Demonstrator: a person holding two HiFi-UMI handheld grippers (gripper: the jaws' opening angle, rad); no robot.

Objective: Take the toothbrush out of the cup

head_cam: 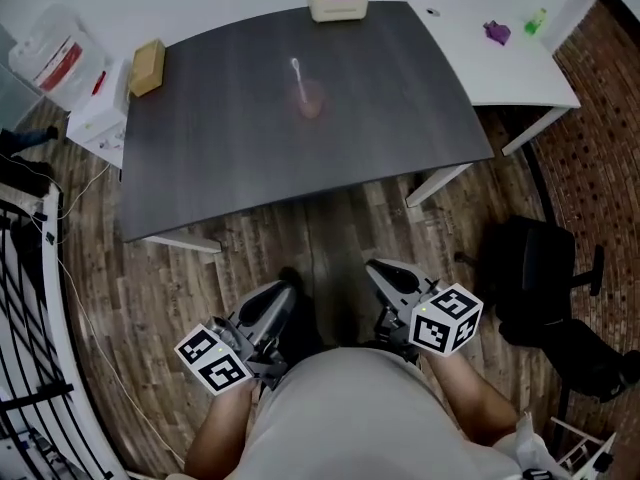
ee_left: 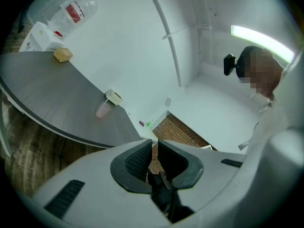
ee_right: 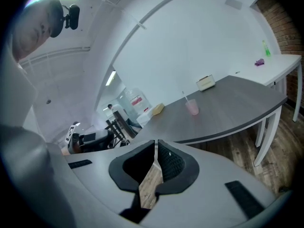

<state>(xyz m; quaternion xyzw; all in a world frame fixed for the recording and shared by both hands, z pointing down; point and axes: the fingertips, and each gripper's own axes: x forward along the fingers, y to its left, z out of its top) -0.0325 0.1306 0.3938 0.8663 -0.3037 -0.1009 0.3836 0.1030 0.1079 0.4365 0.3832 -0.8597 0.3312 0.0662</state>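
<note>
Your L gripper [head_cam: 282, 291] & R gripper [head_cam: 378, 268] are down low by your tummy, over the wood floor. Both are squeezed closed w/ nothing in them. Each gripper view shows only a thin slit btw the jaws.

The table [head_cam: 220, 158] starts a bit ahead of you. Neither gripper is over it yet.

The cup [head_cam: 311, 99] is pink & sits past the middle of the table, well away from both grippers. It's straight ahead, btw your two hands, maybe a little more on the L side. So neither hand is much closer, I think. Pick one.

The toothbrush [head_cam: 297, 74] stands in the cup, almost straight up. Its top tips a little to the far L. I think you should reach out over the table, open the jaws, pinch the part that sticks up & pull along that lean. The cup looks light, so it may tip.

At the far side are a tan box [head_cam: 147, 66] on the L corner & a white dish [head_cam: 338, 4] at the back edge.
</note>
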